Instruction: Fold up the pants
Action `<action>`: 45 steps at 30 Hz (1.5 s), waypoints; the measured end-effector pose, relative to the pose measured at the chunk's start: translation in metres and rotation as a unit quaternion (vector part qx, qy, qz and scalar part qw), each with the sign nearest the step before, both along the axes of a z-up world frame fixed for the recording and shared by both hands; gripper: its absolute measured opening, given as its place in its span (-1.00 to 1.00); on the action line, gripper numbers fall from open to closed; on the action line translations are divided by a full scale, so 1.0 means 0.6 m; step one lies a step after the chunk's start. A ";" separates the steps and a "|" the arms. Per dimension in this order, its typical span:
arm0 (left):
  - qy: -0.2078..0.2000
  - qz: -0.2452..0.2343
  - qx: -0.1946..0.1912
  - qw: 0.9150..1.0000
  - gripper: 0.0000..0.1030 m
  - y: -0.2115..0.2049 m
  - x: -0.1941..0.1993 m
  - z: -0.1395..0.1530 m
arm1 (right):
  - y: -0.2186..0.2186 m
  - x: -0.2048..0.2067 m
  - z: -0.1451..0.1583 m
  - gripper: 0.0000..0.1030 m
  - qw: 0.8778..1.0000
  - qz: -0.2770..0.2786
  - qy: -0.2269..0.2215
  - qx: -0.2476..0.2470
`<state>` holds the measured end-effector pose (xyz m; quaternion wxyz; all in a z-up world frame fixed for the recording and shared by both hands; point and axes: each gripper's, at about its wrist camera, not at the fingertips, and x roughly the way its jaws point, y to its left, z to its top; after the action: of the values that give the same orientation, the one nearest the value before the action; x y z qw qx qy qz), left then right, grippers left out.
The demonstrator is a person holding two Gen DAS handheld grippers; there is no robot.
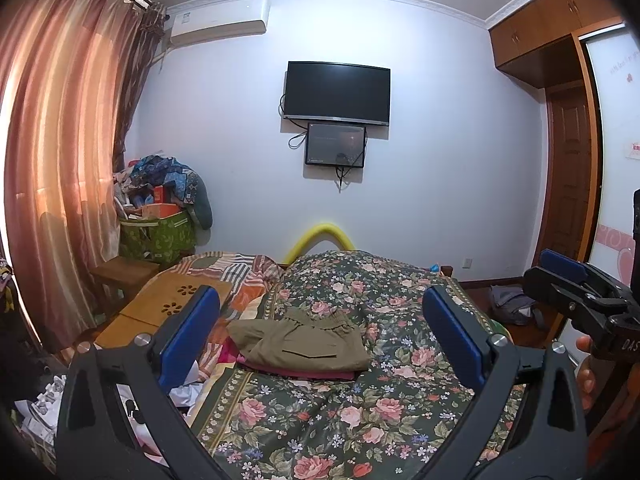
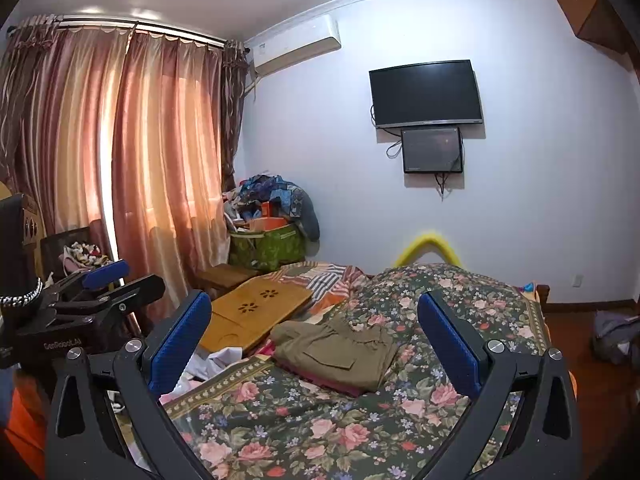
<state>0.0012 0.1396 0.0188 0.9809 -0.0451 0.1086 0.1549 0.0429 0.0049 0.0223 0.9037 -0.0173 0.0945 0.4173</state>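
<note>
The olive pants (image 1: 304,344) lie folded in a small pile on a red cloth (image 1: 308,372) in the middle of the flowery bed (image 1: 360,420). The folding looks done. Next, maybe just pat them flat. The left gripper (image 1: 320,336) and right gripper (image 2: 316,336) are both wide apart, holding nothing, up off the bed.

Left claw (image 2: 106,280) body reads "GenRobot.AI"; right claw (image 1: 560,268) shows "DAS"

Floral bed (image 1: 360,420), folded olive pants (image 1: 304,344) (atop maroon garment (image 1: 304,373)), wood tray (image 1: 168,308)
</note>
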 end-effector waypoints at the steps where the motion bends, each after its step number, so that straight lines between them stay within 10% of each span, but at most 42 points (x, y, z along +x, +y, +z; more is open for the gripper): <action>1: 0.000 -0.001 0.000 1.000 0.99 0.000 0.001 0.000 | 0.000 0.000 0.000 1.00 1.000 0.000 0.001 0.000; 45: 0.000 -0.025 0.005 1.000 1.00 -0.011 0.004 -0.002 | -0.001 -0.005 0.002 1.00 1.000 -0.006 0.003 -0.002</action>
<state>0.0034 0.1328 0.0178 0.9847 -0.0376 0.1086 0.1311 0.0402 0.0042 0.0235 0.9059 -0.0170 0.0977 0.4116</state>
